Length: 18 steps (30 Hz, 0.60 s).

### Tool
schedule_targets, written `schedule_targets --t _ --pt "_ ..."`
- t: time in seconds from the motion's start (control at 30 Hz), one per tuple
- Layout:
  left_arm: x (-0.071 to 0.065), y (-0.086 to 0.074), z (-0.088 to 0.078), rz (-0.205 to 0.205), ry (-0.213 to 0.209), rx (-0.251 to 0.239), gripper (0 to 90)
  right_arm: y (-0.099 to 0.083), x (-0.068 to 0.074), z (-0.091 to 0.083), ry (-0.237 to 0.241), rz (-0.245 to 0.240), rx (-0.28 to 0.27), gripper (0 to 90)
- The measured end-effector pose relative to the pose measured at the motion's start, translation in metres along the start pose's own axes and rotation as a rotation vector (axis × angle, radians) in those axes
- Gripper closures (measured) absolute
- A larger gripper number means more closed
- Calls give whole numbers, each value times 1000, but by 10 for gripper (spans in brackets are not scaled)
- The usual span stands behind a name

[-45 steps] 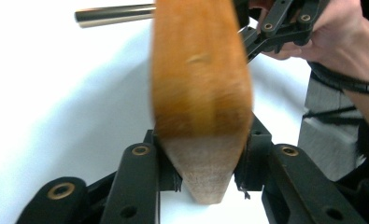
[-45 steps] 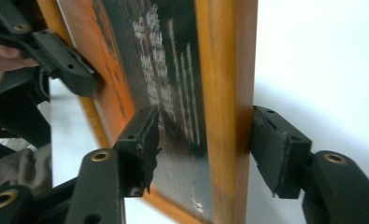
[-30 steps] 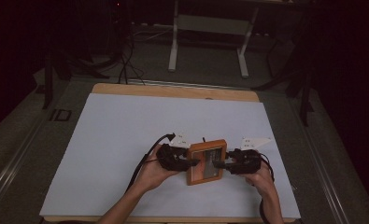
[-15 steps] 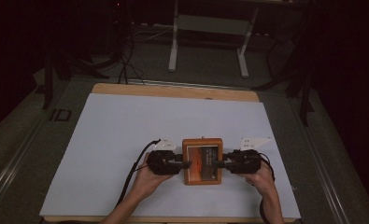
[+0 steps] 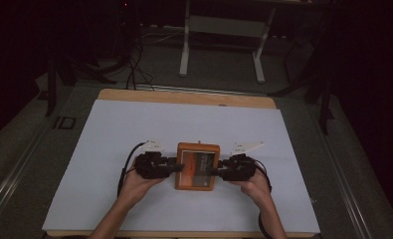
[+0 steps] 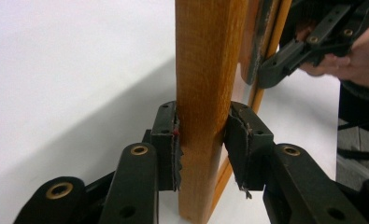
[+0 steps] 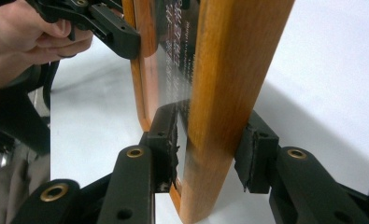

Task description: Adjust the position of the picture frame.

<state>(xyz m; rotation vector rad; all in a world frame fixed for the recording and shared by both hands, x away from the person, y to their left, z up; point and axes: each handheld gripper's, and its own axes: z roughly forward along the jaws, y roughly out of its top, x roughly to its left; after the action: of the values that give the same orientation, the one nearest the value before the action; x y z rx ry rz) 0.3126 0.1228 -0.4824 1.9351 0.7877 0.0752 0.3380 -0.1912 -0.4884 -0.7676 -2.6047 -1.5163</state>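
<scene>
Frame (image 5: 198,166) is clamped on its left rail by your left gripper (image 5: 176,166) and right rail by your right gripper (image 5: 215,172): carrying step, so next move both together.

The white text on the dark panel of the wooden frame (image 5: 198,166) is too small to read, and the frame's top is cut off in both gripper views.

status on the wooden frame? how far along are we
Done: both tools have a grip. The left tool pinches the left side bar of the wooden frame, its jaws having just closed; the right tool clamps the right bar. In hand: the frame is carried between them just above the white table cover. Left: setting it down and letting go.
</scene>
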Motion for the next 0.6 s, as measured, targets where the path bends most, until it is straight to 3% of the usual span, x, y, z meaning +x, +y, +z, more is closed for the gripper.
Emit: schedule_targets --t 0.2,0.4,0.5,0.6 --pt "15 -10 -11 -70 17 -24 661 12 2 23 -2 34 4 604" --pt "28 -12 1 -148 36 -55 647 14 -3 35 -69 95 -3 558" --pt "31 -10 6 -162 45 -56 630 12 -7 35 -68 138 -2 555" --pt "32 -8 12 -183 83 -45 610 12 -11 38 -78 182 9 534"
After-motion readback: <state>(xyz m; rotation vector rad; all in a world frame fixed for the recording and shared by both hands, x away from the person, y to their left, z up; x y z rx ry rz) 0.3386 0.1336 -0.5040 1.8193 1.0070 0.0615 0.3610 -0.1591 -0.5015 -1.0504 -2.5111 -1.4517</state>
